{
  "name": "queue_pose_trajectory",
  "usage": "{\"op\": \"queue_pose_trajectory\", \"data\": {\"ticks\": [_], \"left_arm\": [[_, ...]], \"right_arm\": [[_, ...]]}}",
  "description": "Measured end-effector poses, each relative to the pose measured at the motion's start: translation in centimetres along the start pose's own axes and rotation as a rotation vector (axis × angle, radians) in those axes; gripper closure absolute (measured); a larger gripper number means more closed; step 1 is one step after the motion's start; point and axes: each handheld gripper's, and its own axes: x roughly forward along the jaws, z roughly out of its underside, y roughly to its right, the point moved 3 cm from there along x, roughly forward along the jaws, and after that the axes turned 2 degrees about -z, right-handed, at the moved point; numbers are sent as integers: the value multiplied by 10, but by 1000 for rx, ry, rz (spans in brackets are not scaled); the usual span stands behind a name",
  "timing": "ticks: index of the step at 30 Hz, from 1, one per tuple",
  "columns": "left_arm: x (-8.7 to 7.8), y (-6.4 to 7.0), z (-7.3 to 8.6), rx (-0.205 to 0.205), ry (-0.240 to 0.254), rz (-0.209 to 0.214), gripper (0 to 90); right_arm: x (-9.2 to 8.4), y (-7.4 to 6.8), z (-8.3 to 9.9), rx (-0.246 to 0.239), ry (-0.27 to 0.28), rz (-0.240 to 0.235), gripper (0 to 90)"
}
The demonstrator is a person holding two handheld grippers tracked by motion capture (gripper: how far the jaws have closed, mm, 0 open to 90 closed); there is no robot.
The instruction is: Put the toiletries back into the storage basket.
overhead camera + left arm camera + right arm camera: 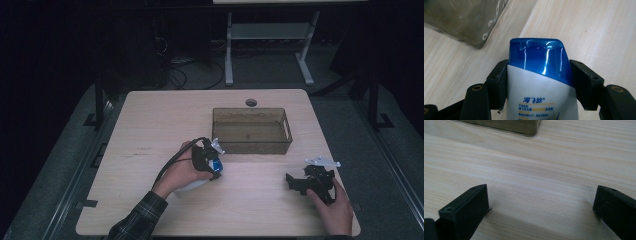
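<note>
A white shampoo bottle (pixel 539 85) with a blue flip cap lies on the wooden table (pixel 150 120), left of centre, its cap towards the bin. My left gripper (pixel 216 167) is shut on the bottle just below the cap, one black pad (pixel 499 82) pressed against each side. In the high view the bottle's white body (pixel 195 186) shows under the person's left hand. My right gripper (pixel 295 183) rests low over the table near the front right. Its jaws stand wide open over bare wood (pixel 540 195), with nothing between them.
A translucent brown plastic bin (pixel 252 109) stands behind centre on the table; it looks empty. Its corner shows in the left gripper view (pixel 461 22) and in the right gripper view (pixel 506 126). A cable hole (pixel 251 102) sits near the far edge.
</note>
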Motion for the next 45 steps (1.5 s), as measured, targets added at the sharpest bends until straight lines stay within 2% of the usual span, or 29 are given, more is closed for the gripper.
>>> {"op": "queue_pose_trajectory", "data": {"ticks": [8,9,21,27,40,45], "left_arm": [[-23,0,9,-18,120,2,360],[-25,0,10,-30,144,0,360],[-56,-3,28,-66,296,2,362],[-71,-5,35,-70,364,2,362],[-96,-12,47,-97,488,29,366],[-99,-17,52,-125,574,47,366]], "right_arm": [[0,0,0,0,0,0,0],[0,0,0,0,0,0,0],[0,0,0,0,0,0,0],[0,0,0,0,0,0,0],[0,0,0,0,0,0,0],[0,0,0,0,0,0,0]]}}
